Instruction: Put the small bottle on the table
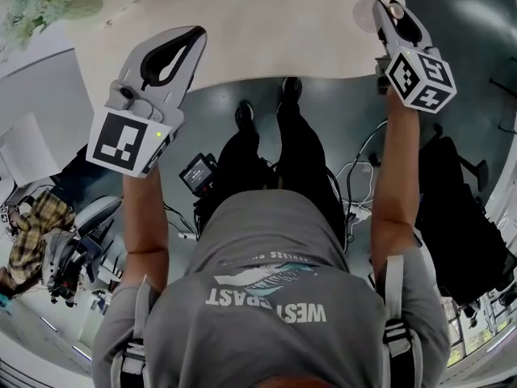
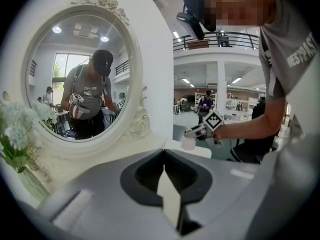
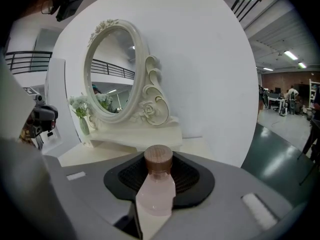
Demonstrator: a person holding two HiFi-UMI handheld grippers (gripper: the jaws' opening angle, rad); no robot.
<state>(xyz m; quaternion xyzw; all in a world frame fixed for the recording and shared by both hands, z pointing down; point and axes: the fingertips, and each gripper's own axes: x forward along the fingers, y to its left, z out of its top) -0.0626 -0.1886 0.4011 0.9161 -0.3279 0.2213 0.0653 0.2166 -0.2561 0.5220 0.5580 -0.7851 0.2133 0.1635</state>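
The small bottle [image 3: 157,186] is pale pink with a brown cap [image 3: 158,159]. My right gripper [image 3: 159,165] is shut on it and holds it upright. In the head view the right gripper [image 1: 380,10] is over the far right part of the cream table [image 1: 283,31], with the bottle [image 1: 365,14] at its tip. The left gripper view shows that bottle [image 2: 188,143] just above the table's corner. My left gripper [image 1: 192,37] hangs over the left part of the table with its jaws together and nothing between them; its own view shows the same [image 2: 163,153].
An oval white mirror [image 3: 112,69] on an ornate stand sits at the back of the table against a white wall. A vase of pale flowers [image 3: 82,116] stands to its left. Below the table's edge are the person's legs [image 1: 266,152], floor cables [image 1: 355,176] and a black chair [image 1: 460,208].
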